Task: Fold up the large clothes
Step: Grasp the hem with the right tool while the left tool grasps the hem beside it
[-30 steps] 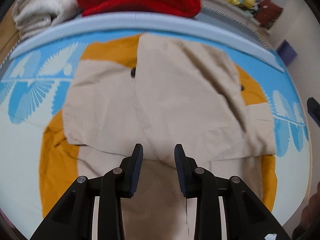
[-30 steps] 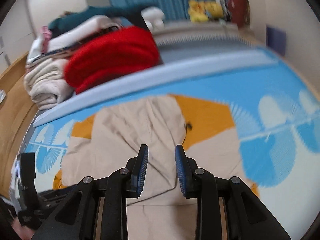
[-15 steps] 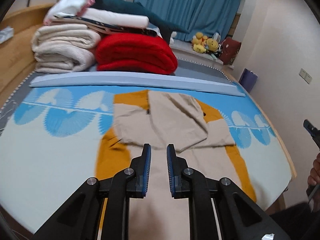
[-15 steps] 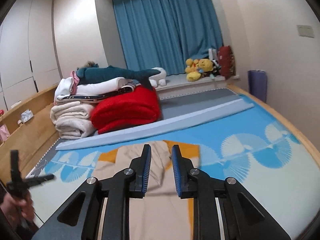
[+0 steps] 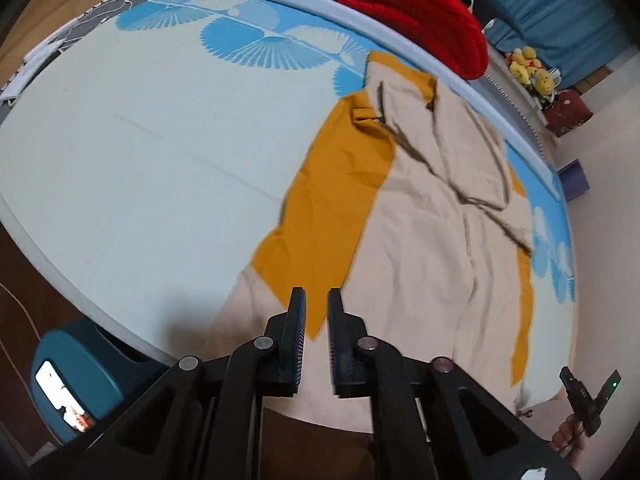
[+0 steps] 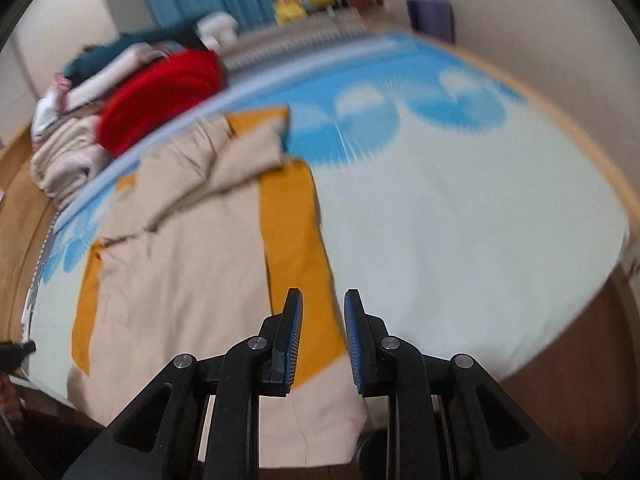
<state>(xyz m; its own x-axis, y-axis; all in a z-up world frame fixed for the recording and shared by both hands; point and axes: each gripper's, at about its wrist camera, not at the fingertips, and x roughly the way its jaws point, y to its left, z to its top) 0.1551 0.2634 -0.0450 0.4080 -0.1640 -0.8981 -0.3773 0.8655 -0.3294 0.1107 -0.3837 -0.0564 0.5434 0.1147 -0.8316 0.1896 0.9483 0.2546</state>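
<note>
A large beige garment (image 5: 420, 248) with orange side panels (image 5: 332, 200) lies spread on the bed, its sleeves folded in across the chest. My left gripper (image 5: 317, 294) hovers over its near left hem. The jaws stand a narrow gap apart with nothing between them. In the right wrist view the same garment (image 6: 184, 264) fills the left half. My right gripper (image 6: 322, 294) hangs over the orange strip (image 6: 292, 220) at the near right hem, slightly open and empty. Each gripper also shows small at the edge of the other's view, held in a hand.
The pale sheet (image 5: 160, 140) with blue fan prints covers the bed. A red blanket (image 5: 420, 8) and stacked folded linens (image 6: 68, 152) sit at the far end. A teal bin (image 5: 72, 376) stands on the floor left of the bed's near edge. Plush toys (image 5: 532, 68) sit by the curtain.
Both grippers drew back from the garment's chest to the bed's near edge, the left swinging to the left hem and the right to the right hem. Both pairs of jaws narrowed.
</note>
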